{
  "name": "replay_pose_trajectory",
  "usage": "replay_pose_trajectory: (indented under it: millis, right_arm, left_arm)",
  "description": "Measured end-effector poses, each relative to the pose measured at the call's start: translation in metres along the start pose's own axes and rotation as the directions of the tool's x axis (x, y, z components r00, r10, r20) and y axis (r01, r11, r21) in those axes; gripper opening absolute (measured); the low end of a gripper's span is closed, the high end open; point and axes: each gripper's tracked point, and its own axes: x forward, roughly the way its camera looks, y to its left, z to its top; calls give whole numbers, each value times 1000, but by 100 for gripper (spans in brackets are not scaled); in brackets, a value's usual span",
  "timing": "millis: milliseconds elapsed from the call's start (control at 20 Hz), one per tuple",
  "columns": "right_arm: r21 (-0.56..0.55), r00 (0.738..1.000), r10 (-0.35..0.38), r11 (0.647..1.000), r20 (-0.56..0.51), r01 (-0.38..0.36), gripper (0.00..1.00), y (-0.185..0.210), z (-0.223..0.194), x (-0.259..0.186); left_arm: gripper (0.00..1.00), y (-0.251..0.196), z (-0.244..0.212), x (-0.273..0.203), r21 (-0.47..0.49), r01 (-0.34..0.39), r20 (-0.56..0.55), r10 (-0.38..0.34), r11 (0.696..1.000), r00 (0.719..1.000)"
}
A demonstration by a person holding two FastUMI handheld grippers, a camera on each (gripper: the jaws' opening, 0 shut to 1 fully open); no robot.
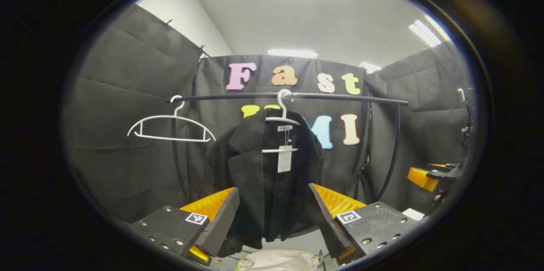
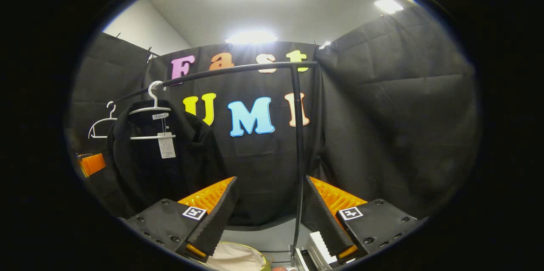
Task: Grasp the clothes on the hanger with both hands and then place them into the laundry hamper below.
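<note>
1. While we count along the black rail [image 1: 297,96], we find two white hangers: one bare hanger [image 1: 170,128] far to the left, and one loaded hanger [image 1: 281,111] near the middle.
2. We see one black garment [image 1: 255,177] draped on the loaded hanger, open at the front, with one paper tag [image 1: 284,158] dangling inside its collar.
3. We see one hamper [image 1: 278,260], pale-lined with a yellowish rim, low and near in the left gripper view, below the garment's hem.
4. We have two grippers. The left gripper [image 1: 274,203] has its jaws spread wide, with the garment showing beyond and between them; it grips nothing.
5. The right gripper [image 2: 270,203] also stands wide open and empty; the rail's upright post [image 2: 297,156] runs down between its fingers, farther off. From here the garment hangs at the far left.
6. In the left gripper view, the other gripper shows at the far right edge, too small for us to add detail.
7. For the surface, we see a grey floor [image 2: 263,237] under the rail.
8. For the room, we see black cloth walls [image 2: 382,114] around the booth, a pale ceiling [image 1: 318,20] with several bright light panels, and a strip of white wall at the upper left.
</note>
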Motion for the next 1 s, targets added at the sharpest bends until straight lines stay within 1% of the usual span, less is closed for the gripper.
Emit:
replay_pose_trajectory:
  millis: [50, 100, 450, 650, 750, 850, 1000]
  right_arm:
    - [0, 1000, 3, 1000, -2, -3, 98, 1, 0, 1]
    - [1, 1000, 7, 1000, -2, -7, 96, 3, 1, 0]
    - [-9, 999, 46, 999, -25, -46, 97, 21, 3, -10]
    - [-19, 996, 68, 997, -49, -69, 98, 26, -4, -9]
    - [-16, 994, 86, 996, -60, -87, 96, 31, -8, -6]
    - [-24, 993, 106, 994, -60, -108, 96, 36, -9, 1]
    - [-17, 989, 134, 991, -63, -136, 97, 44, -10, 18]
  left_arm:
    - [94, 4, -2, -1, -3, -7, -5, 7, 1000, 1000]
    - [94, 7, -3, -4, -8, -15, -7, 14, 1000, 1000]
    - [94, 25, -13, -13, -71, -55, -46, 52, 996, 998]
    - [94, 31, -10, -14, -61, -87, -51, 84, 994, 995]
    - [94, 29, -10, -9, -54, -94, -56, 91, 994, 994]
    - [94, 28, -8, -3, -44, -107, -56, 105, 993, 993]
    - [94, 30, -4, 10, -17, -148, -57, 147, 989, 988]
